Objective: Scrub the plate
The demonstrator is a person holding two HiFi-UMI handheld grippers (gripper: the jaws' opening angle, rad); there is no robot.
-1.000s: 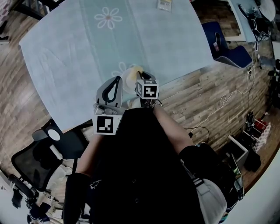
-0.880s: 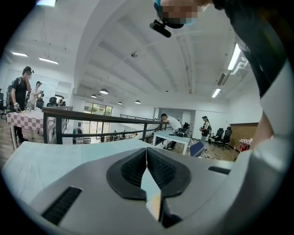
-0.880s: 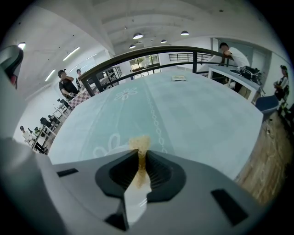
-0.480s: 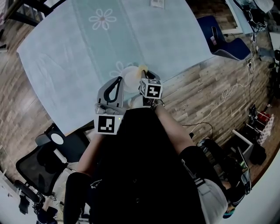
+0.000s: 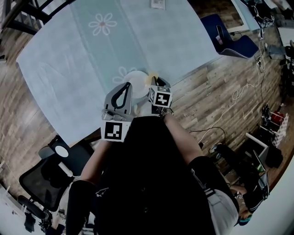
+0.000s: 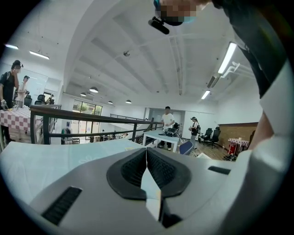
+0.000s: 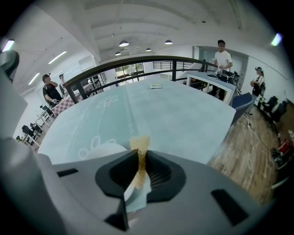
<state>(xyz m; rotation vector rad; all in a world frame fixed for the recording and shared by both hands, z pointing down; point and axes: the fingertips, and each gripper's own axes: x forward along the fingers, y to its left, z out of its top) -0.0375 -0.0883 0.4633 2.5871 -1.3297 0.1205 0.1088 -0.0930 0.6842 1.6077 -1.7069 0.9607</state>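
Observation:
A white plate (image 5: 135,79) is at the near edge of the pale blue tablecloth (image 5: 69,55). My left gripper (image 5: 125,88) is at the plate's near-left rim. In the left gripper view that gripper (image 6: 147,158) points up towards the ceiling, and its jaws are shut on a thin white edge, which looks like the plate's rim (image 6: 154,197). My right gripper (image 5: 154,83) is at the plate's right side, shut on a yellow sponge (image 5: 152,78). The right gripper view shows the sponge (image 7: 139,149) pinched upright in the right gripper (image 7: 139,158), with the plate (image 7: 103,150) just to its left.
A small packet (image 5: 157,3) lies at the table's far edge. A black office chair (image 5: 43,176) stands at my lower left. A blue seat (image 5: 229,41) and loose cables (image 5: 239,96) are on the wooden floor to the right. People stand by a railing (image 7: 138,62) beyond the table.
The plate shows more fully above the left gripper now. The sponge sits at the plate's right edge rather than over its top. The head view has drifted slightly.

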